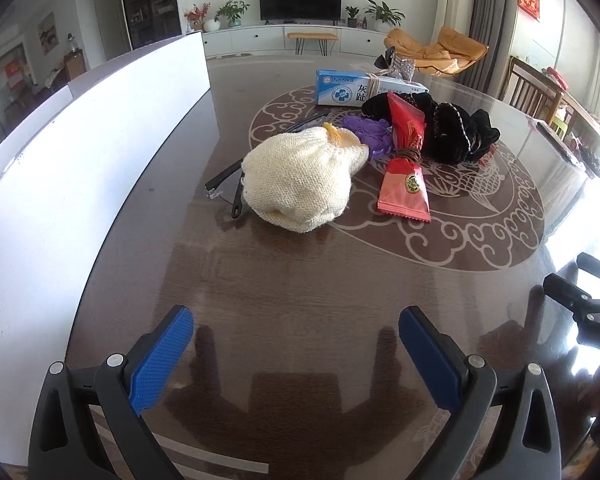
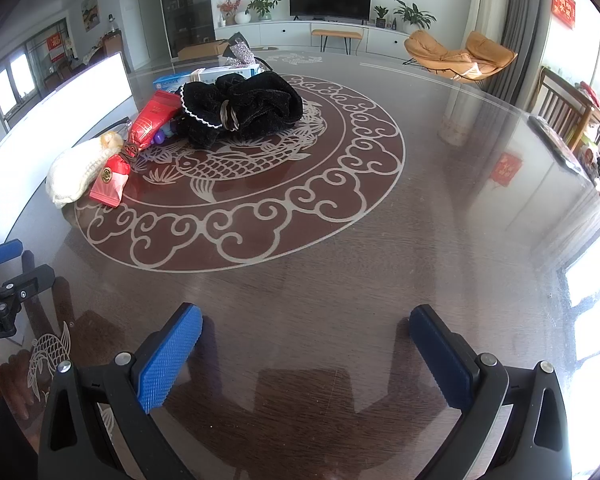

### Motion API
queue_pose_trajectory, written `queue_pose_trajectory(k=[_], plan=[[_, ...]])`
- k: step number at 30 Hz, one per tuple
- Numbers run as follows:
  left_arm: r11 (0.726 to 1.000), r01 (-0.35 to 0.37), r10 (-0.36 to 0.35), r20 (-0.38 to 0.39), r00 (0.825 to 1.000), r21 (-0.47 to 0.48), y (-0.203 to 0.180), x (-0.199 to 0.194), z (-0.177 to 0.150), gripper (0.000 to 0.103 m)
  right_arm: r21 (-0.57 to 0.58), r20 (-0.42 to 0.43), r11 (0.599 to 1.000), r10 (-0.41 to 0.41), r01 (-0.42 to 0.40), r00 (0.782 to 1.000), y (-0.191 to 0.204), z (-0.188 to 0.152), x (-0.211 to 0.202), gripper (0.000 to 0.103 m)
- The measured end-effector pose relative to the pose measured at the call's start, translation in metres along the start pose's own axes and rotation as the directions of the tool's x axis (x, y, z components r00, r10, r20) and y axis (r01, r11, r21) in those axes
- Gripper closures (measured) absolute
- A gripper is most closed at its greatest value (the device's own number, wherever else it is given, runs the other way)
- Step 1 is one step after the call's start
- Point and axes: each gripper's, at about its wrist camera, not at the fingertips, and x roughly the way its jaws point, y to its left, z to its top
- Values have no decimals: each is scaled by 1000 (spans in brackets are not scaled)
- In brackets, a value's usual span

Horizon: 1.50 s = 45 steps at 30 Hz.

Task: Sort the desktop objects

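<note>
While both hover empty over the table (image 2: pixel 340 280), left gripper (image 1: pixel 296 328) and right gripper (image 2: pixel 306 328) are spread wide; cream knit hat (image 1: pixel 300 180), red packet (image 1: pixel 404 192), black cloth (image 1: pixel 452 128) clustered ahead.
</note>
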Motion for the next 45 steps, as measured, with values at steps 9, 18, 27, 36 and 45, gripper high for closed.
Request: queue_pose_trajectory(k=[9, 18, 27, 36, 45], plan=[[989, 21, 11, 213, 977, -144, 28, -40, 3, 0, 26, 12, 986, 165, -165, 986, 18, 19, 3, 0], [986, -7, 34, 158, 987, -164, 30, -27, 3, 0, -72, -20, 960, 269, -270, 963, 132, 104, 51, 21], [995, -1, 15, 138, 990, -99, 15, -22, 2, 0, -187, -4, 952, 245, -242, 969, 132, 85, 41, 79], [992, 34, -21, 111, 994, -121, 18, -16, 2, 0, -243, -30, 948, 205, -206, 978, 74, 15, -23, 79], [994, 29, -18, 116, 993, -101, 14, -17, 2, 0, -160, -18, 976, 146, -147, 989, 56, 17, 1, 32]])
